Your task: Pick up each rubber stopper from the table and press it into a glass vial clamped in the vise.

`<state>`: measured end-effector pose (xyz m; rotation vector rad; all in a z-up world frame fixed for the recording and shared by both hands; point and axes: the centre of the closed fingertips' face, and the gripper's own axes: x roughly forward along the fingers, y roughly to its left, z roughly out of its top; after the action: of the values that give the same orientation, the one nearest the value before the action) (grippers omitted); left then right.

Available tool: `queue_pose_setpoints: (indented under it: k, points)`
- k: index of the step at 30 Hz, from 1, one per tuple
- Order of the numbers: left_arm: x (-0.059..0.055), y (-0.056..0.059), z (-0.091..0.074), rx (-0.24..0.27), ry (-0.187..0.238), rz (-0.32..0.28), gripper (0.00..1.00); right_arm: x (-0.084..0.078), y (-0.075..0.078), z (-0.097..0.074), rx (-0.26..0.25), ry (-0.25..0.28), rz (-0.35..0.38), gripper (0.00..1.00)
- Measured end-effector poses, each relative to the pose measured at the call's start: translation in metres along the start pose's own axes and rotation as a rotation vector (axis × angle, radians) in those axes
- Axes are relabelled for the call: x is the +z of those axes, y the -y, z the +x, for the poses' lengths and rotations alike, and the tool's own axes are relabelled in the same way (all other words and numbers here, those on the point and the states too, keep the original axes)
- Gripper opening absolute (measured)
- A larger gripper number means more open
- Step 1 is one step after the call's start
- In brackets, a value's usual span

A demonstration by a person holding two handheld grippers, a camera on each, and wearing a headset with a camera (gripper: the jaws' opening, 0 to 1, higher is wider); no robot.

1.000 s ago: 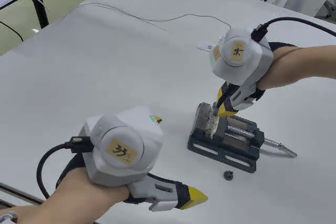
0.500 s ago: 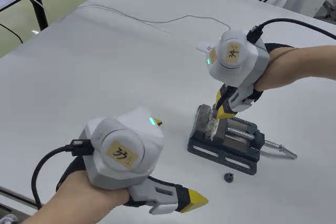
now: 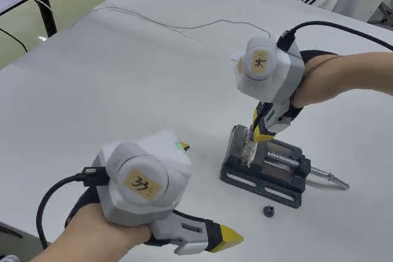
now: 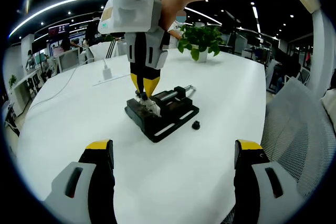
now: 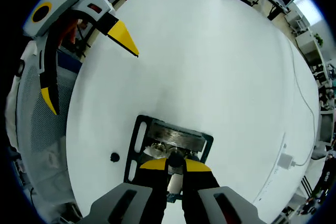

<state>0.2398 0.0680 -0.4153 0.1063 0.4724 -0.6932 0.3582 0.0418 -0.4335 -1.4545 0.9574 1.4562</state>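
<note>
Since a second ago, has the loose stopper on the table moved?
No. The loose stopper keeps the same spot off the near edge of the vise; both slid slightly down the head view together, so the camera moved.

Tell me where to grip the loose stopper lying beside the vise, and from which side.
Pinch the loose stopper across its sides, coming straight down with the open left gripper. It sits low on the table, apart from the vise, so a level approach would likely scrape the table.
</note>
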Motion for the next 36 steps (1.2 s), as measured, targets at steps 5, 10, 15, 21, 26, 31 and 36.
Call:
queue_pose_setpoints:
  k: [5,10,15,21,26,31,36]
  points:
    - [-0.0003,-0.0005,0.0002,0.0,0.001,-0.002,0.95,0.0002,-0.0004,0.0008,-0.017,-0.015,0.029,0.04]
    - [0.0003,0.0001,0.0002,0.002,0.005,-0.009,0.95,0.0,-0.0006,0.0012,-0.054,-0.032,0.069,0.04]
    - [-0.0023,0.0071,0.0041,-0.008,0.006,-0.022,0.94,0.0006,-0.0018,0.0017,-0.095,-0.059,0.101,0.04]
    - [0.0002,0.0083,0.003,-0.011,0.009,-0.018,0.94,-0.0005,0.0026,0.0012,-0.098,-0.018,0.124,0.05]
    - [-0.0003,0.0045,0.0012,-0.004,0.005,-0.018,0.94,-0.0007,0.0008,0.0002,-0.088,0.015,0.095,0.07]
    - [-0.0021,0.0042,0.0013,-0.003,0.0,-0.024,0.93,-0.0002,-0.0006,-0.001,-0.081,0.043,0.086,0.07]
    - [-0.0039,0.0046,0.0021,-0.004,-0.005,-0.034,0.92,0.0012,-0.0029,-0.0021,-0.064,0.073,0.111,0.1]
